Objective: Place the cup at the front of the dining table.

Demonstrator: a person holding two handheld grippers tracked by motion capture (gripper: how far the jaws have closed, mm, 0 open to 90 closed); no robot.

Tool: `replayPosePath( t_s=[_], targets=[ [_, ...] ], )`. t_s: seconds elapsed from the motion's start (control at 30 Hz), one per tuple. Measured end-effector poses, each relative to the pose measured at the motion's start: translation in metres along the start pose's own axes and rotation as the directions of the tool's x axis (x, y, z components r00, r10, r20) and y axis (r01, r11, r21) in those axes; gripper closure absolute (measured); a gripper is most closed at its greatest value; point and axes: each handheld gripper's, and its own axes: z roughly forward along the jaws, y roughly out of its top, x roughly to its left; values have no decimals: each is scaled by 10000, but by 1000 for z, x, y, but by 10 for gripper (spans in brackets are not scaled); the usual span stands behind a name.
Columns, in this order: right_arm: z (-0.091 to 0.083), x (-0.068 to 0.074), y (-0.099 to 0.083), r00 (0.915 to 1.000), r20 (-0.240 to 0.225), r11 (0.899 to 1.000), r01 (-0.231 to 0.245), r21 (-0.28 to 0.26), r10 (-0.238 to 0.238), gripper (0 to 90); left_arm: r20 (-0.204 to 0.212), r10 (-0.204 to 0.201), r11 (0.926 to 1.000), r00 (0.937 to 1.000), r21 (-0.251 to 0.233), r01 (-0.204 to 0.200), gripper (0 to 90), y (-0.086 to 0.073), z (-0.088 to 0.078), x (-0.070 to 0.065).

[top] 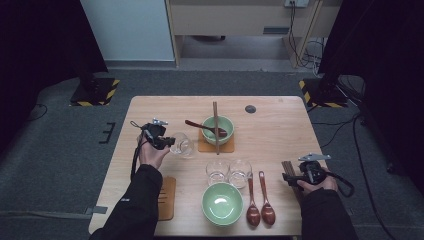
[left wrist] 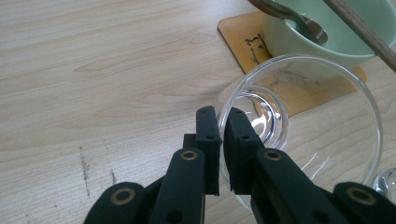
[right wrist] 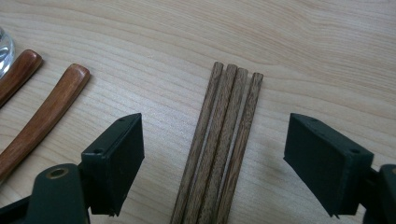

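My left gripper (top: 167, 144) (left wrist: 222, 116) is shut on the rim of a clear glass (top: 182, 146) (left wrist: 327, 121), one pad inside and one outside. The glass is tilted just left of the far green bowl (top: 218, 129) (left wrist: 327, 28), which sits on a wooden coaster (left wrist: 243, 42). A dark spoon (top: 200, 125) rests in that bowl and a pair of chopsticks (top: 215, 125) lies across it. My right gripper (top: 288, 176) (right wrist: 215, 123) is open at the table's right edge. Its jaws straddle several brown chopsticks (right wrist: 224, 140) lying flat side by side, without touching them.
Two empty glasses (top: 217, 171) (top: 240, 171) stand mid-table. A second green bowl (top: 222, 203) sits at the front, with two wooden spoons (top: 252, 200) (top: 265, 199) (right wrist: 46, 116) right of it. Another coaster (top: 167, 197) lies by the left forearm. A dark disc (top: 250, 109) marks the far tabletop.
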Motion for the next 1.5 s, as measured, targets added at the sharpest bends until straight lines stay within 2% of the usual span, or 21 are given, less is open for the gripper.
replayPosePath(
  t_s=[0.4,0.6,0.87,1.1,1.5],
  targets=[
    [0,-1,0,10000,-29,10000,-17,-52,17,201,10,-3,9992,10000,405,3,848,1,14,-3],
    [0,-1,0,10000,-25,10000,-15,-57,15,201,59,-37,9991,10000,432,34,848,3,15,-3],
    [0,-1,0,10000,-39,10000,-20,-35,20,201,32,-315,9982,9995,507,313,847,5,17,-2],
    [0,-1,0,10000,-51,10000,-25,-28,24,201,-60,-259,9980,9996,581,262,847,6,16,-2],
    [0,0,0,10000,-50,10000,27,-25,-27,201,47,-251,9991,9997,348,250,841,5,18,0]
  ],
)
